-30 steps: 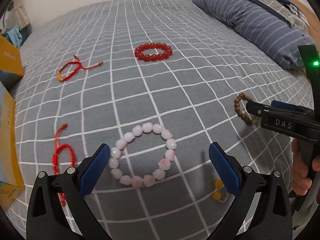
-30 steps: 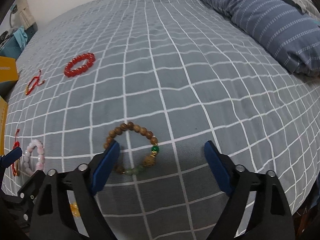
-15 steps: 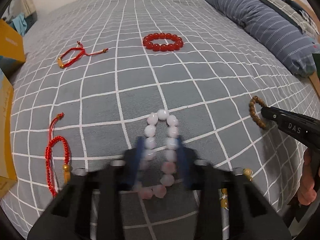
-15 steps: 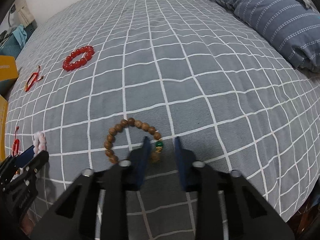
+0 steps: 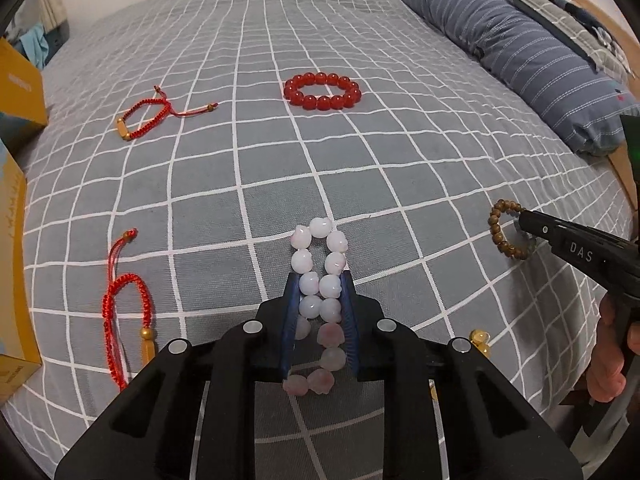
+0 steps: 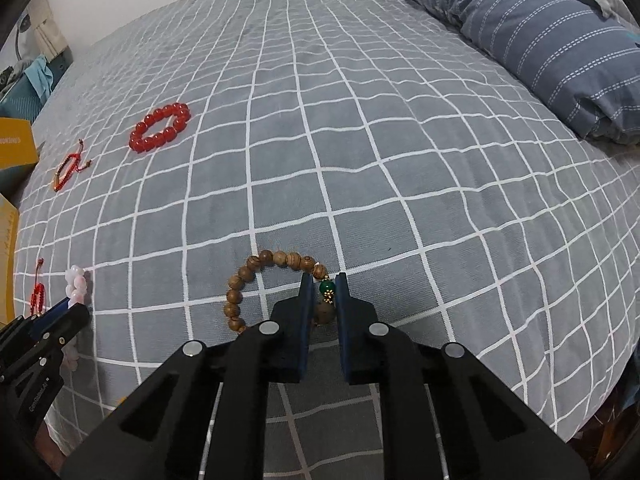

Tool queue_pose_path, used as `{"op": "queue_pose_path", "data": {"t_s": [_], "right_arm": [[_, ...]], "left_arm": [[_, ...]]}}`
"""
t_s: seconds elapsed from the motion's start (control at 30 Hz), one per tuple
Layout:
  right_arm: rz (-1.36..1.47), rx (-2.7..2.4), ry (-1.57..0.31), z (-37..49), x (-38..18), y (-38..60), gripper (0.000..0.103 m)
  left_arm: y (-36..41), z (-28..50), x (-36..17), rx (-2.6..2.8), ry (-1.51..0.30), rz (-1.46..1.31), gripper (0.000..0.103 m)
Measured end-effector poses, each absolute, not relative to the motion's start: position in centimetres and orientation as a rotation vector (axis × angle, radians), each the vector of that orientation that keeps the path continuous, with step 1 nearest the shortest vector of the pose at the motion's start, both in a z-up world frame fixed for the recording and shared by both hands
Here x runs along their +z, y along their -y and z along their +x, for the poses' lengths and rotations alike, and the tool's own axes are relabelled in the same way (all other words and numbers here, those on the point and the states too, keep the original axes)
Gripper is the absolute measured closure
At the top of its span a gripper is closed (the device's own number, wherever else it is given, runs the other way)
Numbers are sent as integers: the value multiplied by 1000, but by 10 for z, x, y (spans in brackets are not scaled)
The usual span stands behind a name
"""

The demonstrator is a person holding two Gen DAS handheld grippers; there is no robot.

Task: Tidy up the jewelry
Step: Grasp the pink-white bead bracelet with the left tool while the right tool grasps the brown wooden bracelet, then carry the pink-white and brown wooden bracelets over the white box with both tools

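Blue ribbed fingers point(image 5: 295, 312) around round pink beads point(image 5: 320, 284), loop squeezed narrow.

Your left gripper point(image 5: 319, 284), black-framed with blue-padded fingers, is low over the bed and pointing forward, its jaws squeezed onto the pink bead bracelet point(image 5: 320, 276) so that the loop is pressed into a narrow double row. Your right gripper point(image 6: 323, 276), of the same build, is clamped on the green bead section of the brown wooden bead bracelet point(image 6: 256, 276). Your right hand point(image 5: 610, 360) wraps around that gripper's handle at the frame's edge.
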State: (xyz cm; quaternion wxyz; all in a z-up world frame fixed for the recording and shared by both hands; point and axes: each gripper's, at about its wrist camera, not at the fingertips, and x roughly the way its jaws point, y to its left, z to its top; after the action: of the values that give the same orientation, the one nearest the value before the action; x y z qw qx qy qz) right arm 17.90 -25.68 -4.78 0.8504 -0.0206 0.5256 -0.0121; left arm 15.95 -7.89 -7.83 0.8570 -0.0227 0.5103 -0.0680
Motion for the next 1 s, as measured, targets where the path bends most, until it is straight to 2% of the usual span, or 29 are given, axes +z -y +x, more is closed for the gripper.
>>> {"op": "queue_pose_path", "data": {"t_s": [1.0], "right_arm": [[-67,55,-936,152,36,223,92]], "left_arm": [[58,148,11,-162,-957,-40,84]]}}
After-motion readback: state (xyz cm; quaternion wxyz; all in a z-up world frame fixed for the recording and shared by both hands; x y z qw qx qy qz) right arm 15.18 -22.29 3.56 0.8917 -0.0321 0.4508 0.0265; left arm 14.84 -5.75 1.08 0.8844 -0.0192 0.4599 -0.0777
